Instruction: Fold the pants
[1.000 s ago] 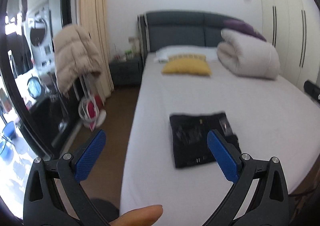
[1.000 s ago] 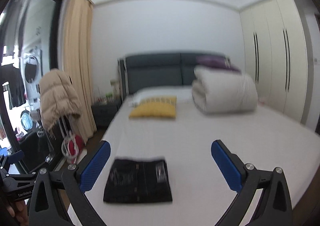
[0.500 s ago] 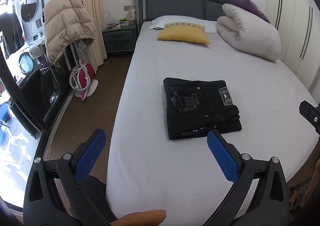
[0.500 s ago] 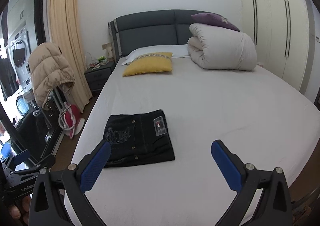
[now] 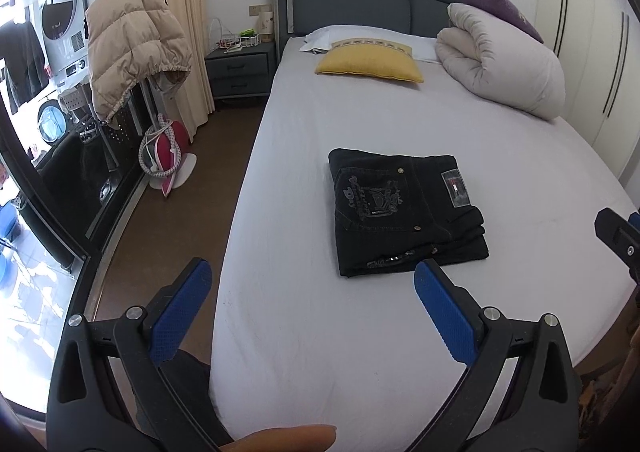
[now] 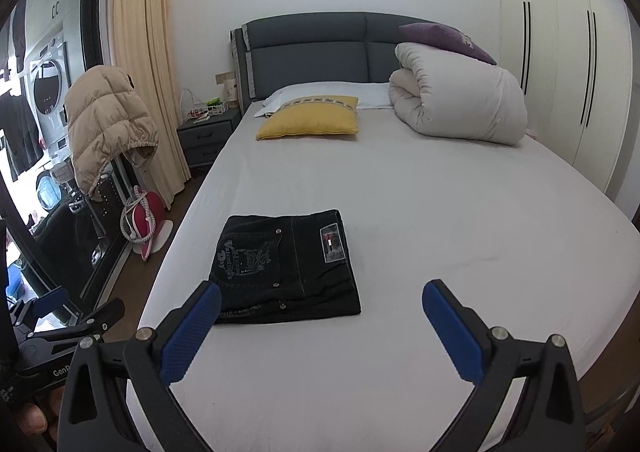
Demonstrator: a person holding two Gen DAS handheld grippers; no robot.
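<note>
Pants, black and folded into a neat stack, lie on the bed. Pocket stitching is too fine to read. Both the left gripper and right gripper hover nearby, fingers spread, holding nothing.

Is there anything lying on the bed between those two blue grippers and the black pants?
Nothing visible. Only bare white sheet lies between the open right gripper and the folded black pants, and likewise ahead of the open left gripper. The yellow pillow and rolled duvet sit far beyond the pants.
</note>
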